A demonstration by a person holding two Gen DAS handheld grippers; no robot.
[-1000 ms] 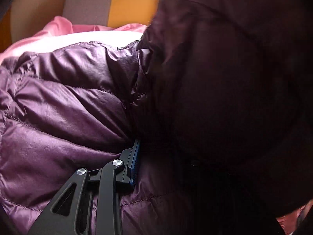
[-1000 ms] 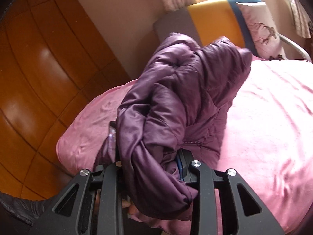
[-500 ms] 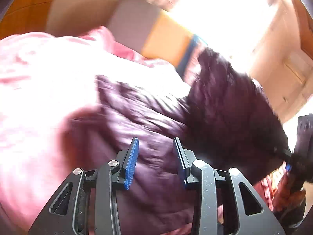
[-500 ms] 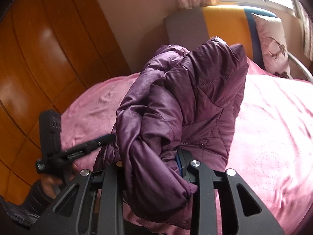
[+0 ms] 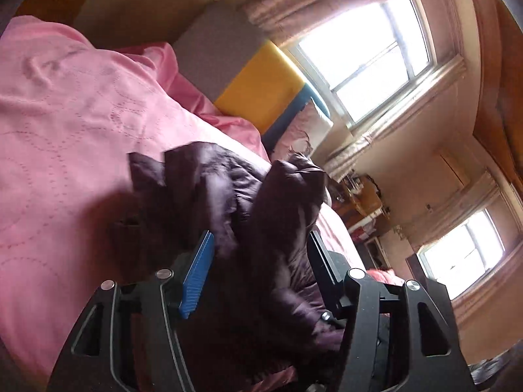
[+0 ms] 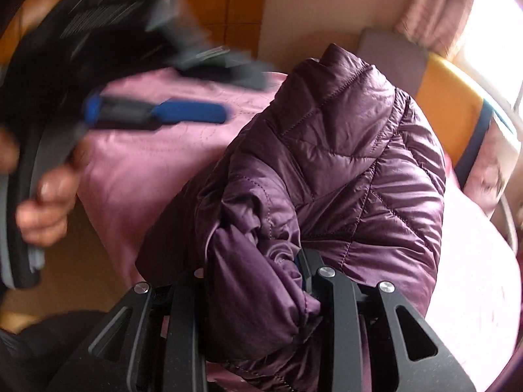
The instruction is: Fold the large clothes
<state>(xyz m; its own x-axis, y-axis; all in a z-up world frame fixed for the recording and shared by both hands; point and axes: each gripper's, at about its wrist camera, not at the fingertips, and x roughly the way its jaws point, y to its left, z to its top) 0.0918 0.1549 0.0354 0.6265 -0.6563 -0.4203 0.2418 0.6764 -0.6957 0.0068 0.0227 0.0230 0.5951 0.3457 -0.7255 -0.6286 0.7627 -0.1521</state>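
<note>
On pink bedspread (image 5: 65, 114): purple puffer jacket (image 6: 343, 163) bunched, rising toward 12 o'clock from right gripper (image 6: 261, 281), clamped on its fabric. Left gripper (image 5: 261, 254) opening, jacket folds between jaws, pads not pressing.

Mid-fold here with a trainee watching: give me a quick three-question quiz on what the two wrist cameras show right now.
1. True or false: the right gripper is clamped on a bunched part of the purple puffer jacket.
2. What lies under the jacket? A) pink bedspread B) wooden table C) grey carpet
3. In the left wrist view, is jacket fabric pressed by both pads of the left gripper?

Key:
1. True.
2. A.
3. No. The jaws are opening; dark fabric sits between them, but the blue pad stands clear of it.
</note>
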